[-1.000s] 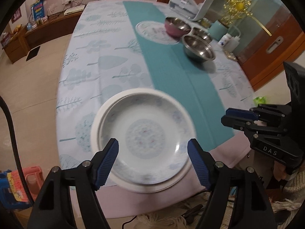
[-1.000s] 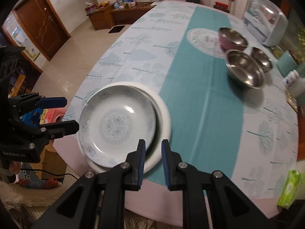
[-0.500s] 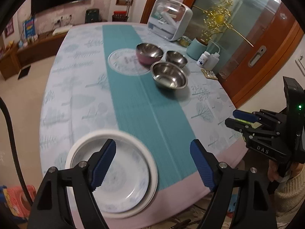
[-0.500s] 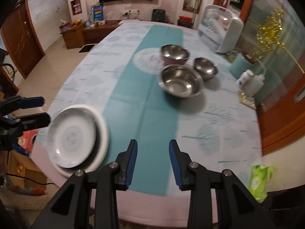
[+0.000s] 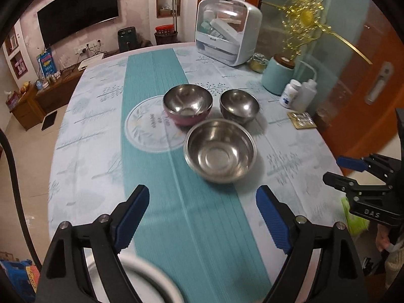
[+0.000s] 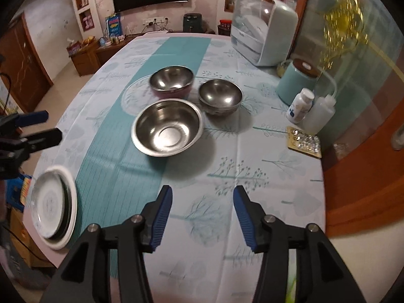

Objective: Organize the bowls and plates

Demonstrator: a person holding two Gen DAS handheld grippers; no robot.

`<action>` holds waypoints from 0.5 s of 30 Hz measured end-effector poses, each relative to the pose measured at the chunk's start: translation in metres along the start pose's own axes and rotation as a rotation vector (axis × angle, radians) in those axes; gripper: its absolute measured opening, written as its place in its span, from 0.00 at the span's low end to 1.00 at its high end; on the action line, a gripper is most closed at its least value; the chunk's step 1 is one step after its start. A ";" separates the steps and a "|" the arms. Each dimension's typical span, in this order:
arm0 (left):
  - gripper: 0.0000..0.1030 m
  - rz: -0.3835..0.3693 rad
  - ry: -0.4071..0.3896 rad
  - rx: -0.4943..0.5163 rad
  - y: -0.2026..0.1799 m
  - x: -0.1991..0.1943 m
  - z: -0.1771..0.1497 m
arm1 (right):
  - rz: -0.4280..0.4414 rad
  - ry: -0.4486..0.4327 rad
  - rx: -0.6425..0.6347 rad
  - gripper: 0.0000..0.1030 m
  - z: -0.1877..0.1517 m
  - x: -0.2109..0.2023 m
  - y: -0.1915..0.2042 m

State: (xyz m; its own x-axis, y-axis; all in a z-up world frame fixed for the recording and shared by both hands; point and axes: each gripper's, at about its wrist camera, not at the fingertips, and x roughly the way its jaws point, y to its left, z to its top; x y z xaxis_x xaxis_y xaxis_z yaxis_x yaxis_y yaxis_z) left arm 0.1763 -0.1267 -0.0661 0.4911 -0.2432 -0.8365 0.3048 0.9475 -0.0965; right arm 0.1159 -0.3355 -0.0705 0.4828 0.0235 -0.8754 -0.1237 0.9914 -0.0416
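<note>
The two plates (image 6: 51, 204) sit nested at the near left edge of the table (image 6: 252, 166), apparently sorted, so both grippers face the three steel bowls clustered mid-table. The left gripper (image 5: 202, 214) has just been opening and stands wide and empty, roughly lined up with the large steel bowl (image 5: 220, 150). The right gripper (image 6: 202, 212), also just opening, holds nothing; its fingers (image 6: 161, 214) stand about half apart, short of the small steel bowl (image 6: 219, 96) and the pink-sided bowl (image 6: 171, 80), probably to nest them.

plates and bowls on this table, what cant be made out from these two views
- Plate stack, right wrist view: blurred at the left edge, so how many plates cannot be counted.
- Same stack, left wrist view: cut off by the bottom edge and the left gripper.
- Small steel bowl: whether others sit nested under it is unclear.
- Pill bottle: label too small.
</note>
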 end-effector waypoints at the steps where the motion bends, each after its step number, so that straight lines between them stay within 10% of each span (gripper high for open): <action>1: 0.83 0.017 0.017 -0.007 -0.004 0.017 0.009 | 0.015 0.009 0.017 0.49 0.006 0.009 -0.009; 15: 0.83 -0.006 0.227 -0.276 0.041 0.176 0.042 | 0.245 0.139 0.188 0.49 0.072 0.145 -0.044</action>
State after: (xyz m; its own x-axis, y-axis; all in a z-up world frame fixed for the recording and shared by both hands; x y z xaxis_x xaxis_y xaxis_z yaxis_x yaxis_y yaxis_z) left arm 0.3095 -0.1389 -0.1947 0.2865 -0.2262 -0.9310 0.0604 0.9741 -0.2180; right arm 0.2537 -0.3669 -0.1610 0.3343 0.2592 -0.9061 -0.0531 0.9651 0.2565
